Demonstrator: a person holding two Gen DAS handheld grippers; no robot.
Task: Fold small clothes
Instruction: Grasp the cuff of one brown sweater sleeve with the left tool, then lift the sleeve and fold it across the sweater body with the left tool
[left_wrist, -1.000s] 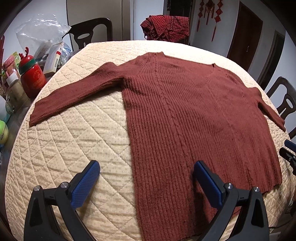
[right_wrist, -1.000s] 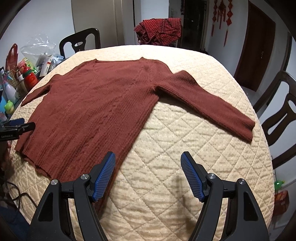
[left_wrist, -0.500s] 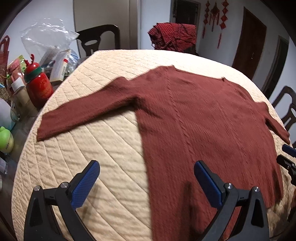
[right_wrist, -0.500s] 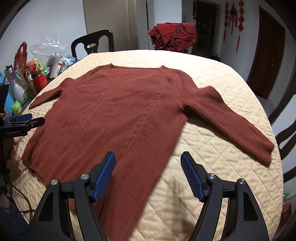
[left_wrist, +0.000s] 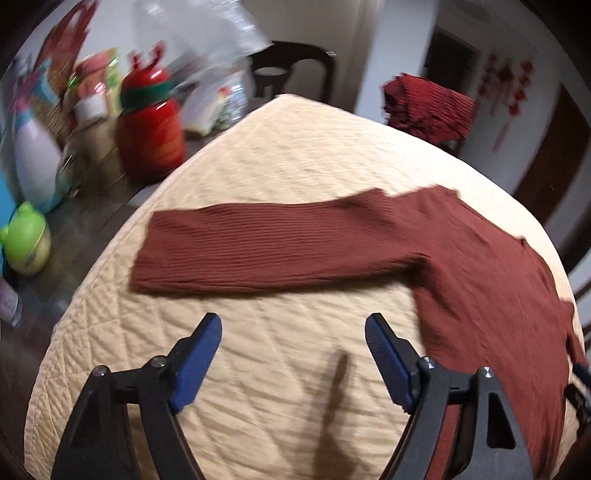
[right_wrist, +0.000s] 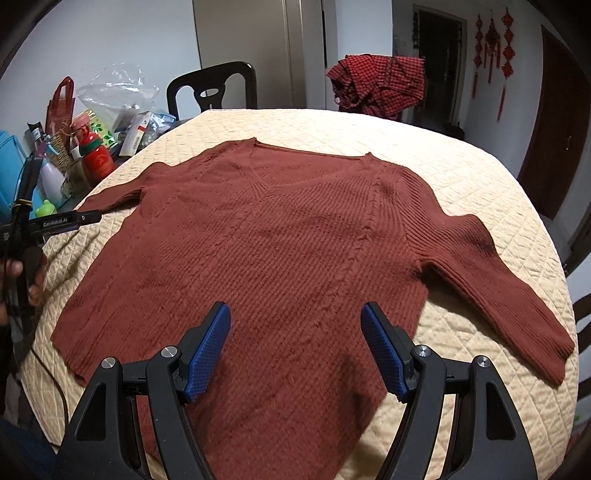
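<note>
A rust-red ribbed V-neck sweater (right_wrist: 280, 251) lies flat, face up, on the quilted cream table cover (right_wrist: 461, 166). Both sleeves are spread out sideways. My left gripper (left_wrist: 293, 354) is open and empty, low over the bare cover just short of the left sleeve (left_wrist: 266, 247); that view is blurred. The left gripper also shows at the left edge of the right wrist view (right_wrist: 55, 223). My right gripper (right_wrist: 295, 350) is open and empty, above the sweater's lower body near the hem.
A red jar (left_wrist: 151, 129), bottles, a green toy (left_wrist: 26, 243) and plastic bags crowd the table's left side. A red checked garment (right_wrist: 376, 88) hangs on a far chair. A dark chair (right_wrist: 212, 92) stands behind the table.
My left gripper has swung left and down toward the left sleeve. My right gripper has moved left, from the sweater's right edge to over its lower middle.
</note>
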